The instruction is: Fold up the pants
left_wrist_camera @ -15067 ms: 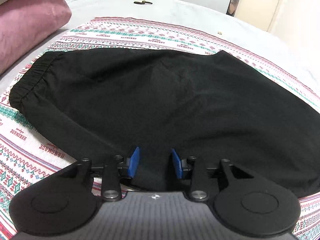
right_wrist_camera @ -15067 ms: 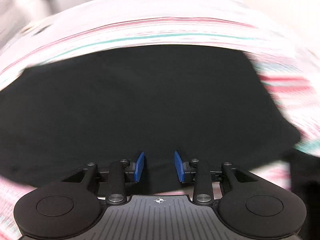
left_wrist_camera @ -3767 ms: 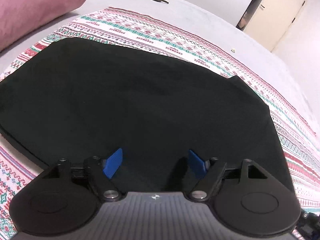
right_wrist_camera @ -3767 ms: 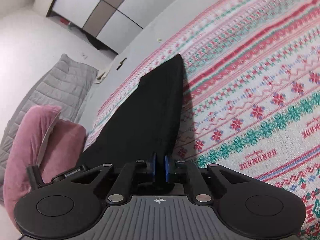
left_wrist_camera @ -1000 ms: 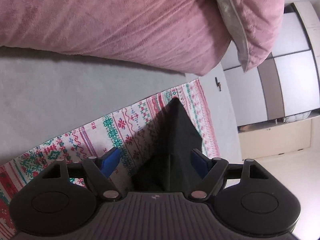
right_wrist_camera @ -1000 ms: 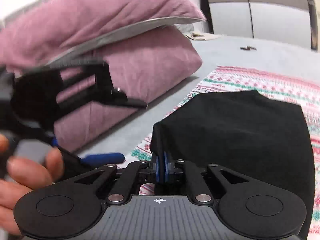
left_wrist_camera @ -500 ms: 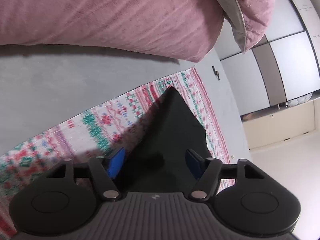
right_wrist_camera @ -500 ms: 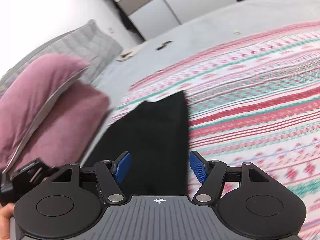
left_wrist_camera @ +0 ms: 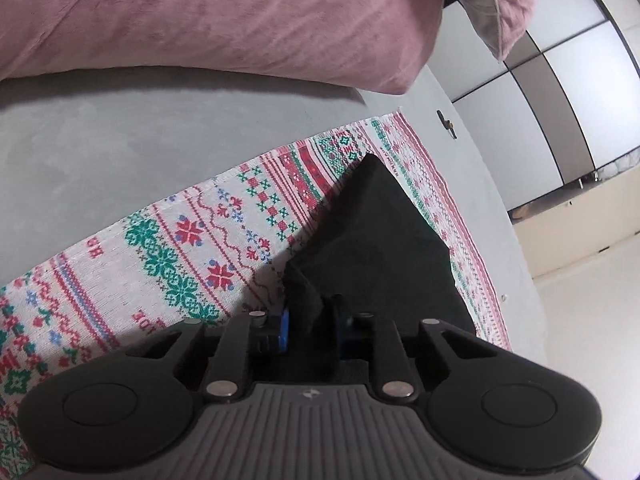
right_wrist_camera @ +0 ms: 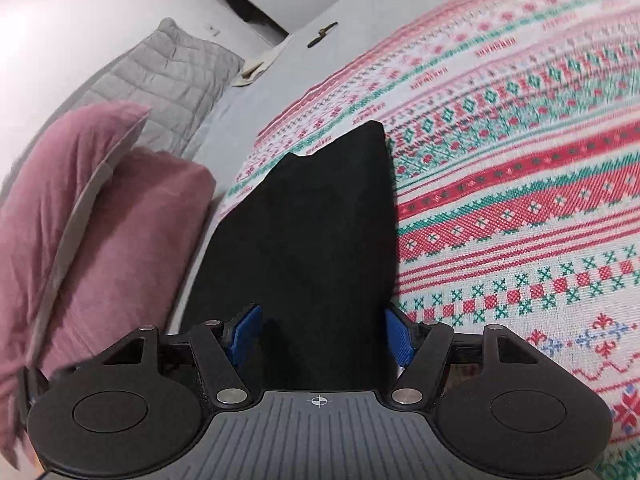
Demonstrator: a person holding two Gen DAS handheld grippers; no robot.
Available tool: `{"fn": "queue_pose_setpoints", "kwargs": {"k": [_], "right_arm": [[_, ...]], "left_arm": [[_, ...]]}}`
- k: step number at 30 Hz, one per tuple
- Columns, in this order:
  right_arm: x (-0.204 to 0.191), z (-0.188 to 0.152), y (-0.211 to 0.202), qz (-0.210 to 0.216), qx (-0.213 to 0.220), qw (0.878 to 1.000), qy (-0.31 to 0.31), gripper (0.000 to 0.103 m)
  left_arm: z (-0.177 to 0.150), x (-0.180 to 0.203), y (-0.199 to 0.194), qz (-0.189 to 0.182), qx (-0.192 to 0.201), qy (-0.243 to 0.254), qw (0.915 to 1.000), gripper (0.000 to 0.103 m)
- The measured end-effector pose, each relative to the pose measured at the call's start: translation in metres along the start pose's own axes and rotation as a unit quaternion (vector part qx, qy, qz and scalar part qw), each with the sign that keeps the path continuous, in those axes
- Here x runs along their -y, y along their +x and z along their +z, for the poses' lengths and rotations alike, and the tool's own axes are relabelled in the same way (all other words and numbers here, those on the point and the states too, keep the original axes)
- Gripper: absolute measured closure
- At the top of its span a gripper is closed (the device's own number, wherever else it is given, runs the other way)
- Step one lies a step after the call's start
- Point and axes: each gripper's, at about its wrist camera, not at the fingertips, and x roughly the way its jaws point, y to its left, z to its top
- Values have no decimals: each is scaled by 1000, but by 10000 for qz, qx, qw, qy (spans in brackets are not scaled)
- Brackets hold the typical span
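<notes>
The black pants [left_wrist_camera: 372, 240] lie folded into a narrow stack on the patterned cloth [left_wrist_camera: 192, 240]. My left gripper [left_wrist_camera: 310, 322] is shut on a bunched near corner of the pants. In the right wrist view the pants [right_wrist_camera: 312, 224] stretch away from me. My right gripper [right_wrist_camera: 320, 340] is open, its blue fingers [right_wrist_camera: 246, 330] standing on either side of the near end of the pants without gripping them.
Pink pillows [left_wrist_camera: 240, 16] lie on the grey bed sheet [left_wrist_camera: 100, 152] just left of the cloth and show in the right wrist view [right_wrist_camera: 80, 216]. A grey quilted pillow [right_wrist_camera: 168, 80] sits farther back. The patterned cloth [right_wrist_camera: 520, 184] spreads to the right.
My left gripper has closed on the near corner of the pants. My right gripper stays open and has moved lower and closer over the pants' near end.
</notes>
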Motion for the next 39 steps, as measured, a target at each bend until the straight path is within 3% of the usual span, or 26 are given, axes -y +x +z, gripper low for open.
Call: {"fn": "queue_pose_setpoints", "kwargs": {"k": [4,8,11,12,13,14,17,20,24,28,33,36,38,39], "right_arm": [[22,0,-12,393,145,9979,495,39],[15,-1,-9,376,61,9991,175,36],[6,0,0,272,41,9996,-42,39],[4,0,2,242,42,9996,-152,45],[1,0,3,123,46,9994,-316,69],[0,-1,4,-25,26,9991,-432,83],[4,4,-4,20,61,9993,-356,93],[2,11,-22,-64,180,9988,-444,94],[15,29,-76,-202,259,9976,-618,94],[52,39,-145,-719,164,9951,-665,94],[108,43,-231,-1344,-15,9889,-635,94],[150,34,-261,-1411,10,9889,-470,90],[179,24,-263,-1318,35,9912,-89,77],[188,24,-260,-1409,-75,9897,243,76]], "left_arm": [[4,1,-3,-11,26,107,9999,61],[-3,6,6,46,-97,460,9989,60],[0,1,8,-16,-129,302,9995,60],[2,-3,8,-78,-152,167,9997,56],[3,-7,9,-155,-173,34,9997,53],[4,-9,10,-249,-203,-67,9995,49],[-1,-8,15,-400,-241,-58,9989,45],[-13,5,21,-496,-459,-53,9977,47],[-41,39,30,-829,-1099,194,9903,60],[-111,98,35,-806,-1537,1224,9772,60],[-194,151,39,-1099,-2067,1754,9563,60],[-218,173,39,-1079,-2075,2232,9463,60],[-218,178,41,-975,-1952,2339,9474,59],[-217,178,42,-907,-1918,2288,9501,58]]}}
